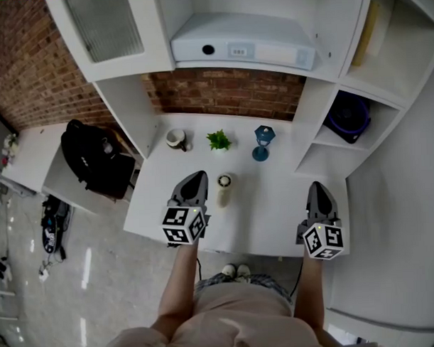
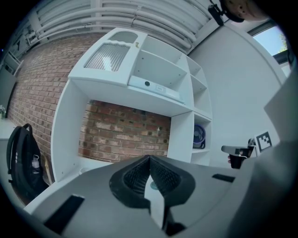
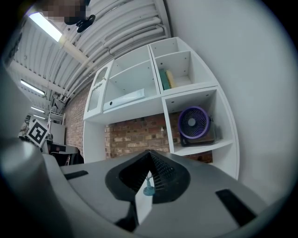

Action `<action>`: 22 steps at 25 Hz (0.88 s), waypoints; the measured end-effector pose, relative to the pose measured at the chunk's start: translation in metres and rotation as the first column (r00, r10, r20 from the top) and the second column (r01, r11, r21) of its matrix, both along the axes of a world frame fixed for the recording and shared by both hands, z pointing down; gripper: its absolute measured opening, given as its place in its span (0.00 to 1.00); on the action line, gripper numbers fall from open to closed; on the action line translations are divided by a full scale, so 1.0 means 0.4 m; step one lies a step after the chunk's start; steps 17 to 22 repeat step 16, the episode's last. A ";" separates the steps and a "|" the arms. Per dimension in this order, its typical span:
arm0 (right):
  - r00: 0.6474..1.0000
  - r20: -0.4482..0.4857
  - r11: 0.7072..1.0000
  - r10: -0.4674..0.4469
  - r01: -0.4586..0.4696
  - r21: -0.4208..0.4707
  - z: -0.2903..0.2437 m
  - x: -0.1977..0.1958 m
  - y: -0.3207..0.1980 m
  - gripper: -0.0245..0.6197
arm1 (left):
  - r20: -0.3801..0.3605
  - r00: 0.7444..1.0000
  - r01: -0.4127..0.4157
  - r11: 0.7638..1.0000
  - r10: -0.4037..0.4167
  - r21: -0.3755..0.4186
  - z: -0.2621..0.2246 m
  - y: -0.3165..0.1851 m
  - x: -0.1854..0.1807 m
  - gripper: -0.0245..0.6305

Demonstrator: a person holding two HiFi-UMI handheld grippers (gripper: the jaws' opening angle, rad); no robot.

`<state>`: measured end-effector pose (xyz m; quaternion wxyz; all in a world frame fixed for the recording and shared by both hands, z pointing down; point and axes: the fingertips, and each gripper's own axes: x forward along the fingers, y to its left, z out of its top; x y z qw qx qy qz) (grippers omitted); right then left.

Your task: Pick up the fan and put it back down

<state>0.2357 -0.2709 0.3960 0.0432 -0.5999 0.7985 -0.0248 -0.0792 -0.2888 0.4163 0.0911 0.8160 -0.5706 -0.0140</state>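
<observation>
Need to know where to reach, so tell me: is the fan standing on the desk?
No, the fan stands in a side compartment of the shelf.

Purple fan (image 3: 194, 123) upright on shelf (image 3: 205, 145)

Back wall (image 1: 221, 94) is bare brick, rough and matt. Shelf unit (image 1: 140, 111) and worktop (image 1: 275, 203) look like smooth white laminate, pretty matt. The fan (image 3: 194, 122) has a purple plastic grille with a bit of sheen. Backpack (image 1: 96, 163) is black cloth. Floor (image 1: 85, 273) is glossy, light streaks all over it. Left tool (image 2: 150, 159) and right tool (image 3: 150, 153) are matt dark grey plastic with ribbed pads (image 2: 137, 176). Cupboard pane (image 1: 105, 27), upper left, looks ribbed and frosted.
</observation>
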 end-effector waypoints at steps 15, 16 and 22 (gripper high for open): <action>1.000 0.016 1.000 -0.006 0.006 -0.004 -0.003 0.002 0.005 0.06 | -0.020 1.000 -0.003 1.000 0.003 -0.023 0.013 -0.004 -0.003 0.08; 1.000 0.016 1.000 -0.007 0.007 -0.005 -0.003 0.001 0.004 0.06 | -0.021 1.000 -0.003 1.000 0.003 -0.023 0.013 -0.005 -0.003 0.08; 1.000 0.016 1.000 -0.007 0.007 -0.005 -0.003 0.001 0.004 0.06 | -0.021 1.000 -0.003 1.000 0.003 -0.023 0.013 -0.005 -0.003 0.08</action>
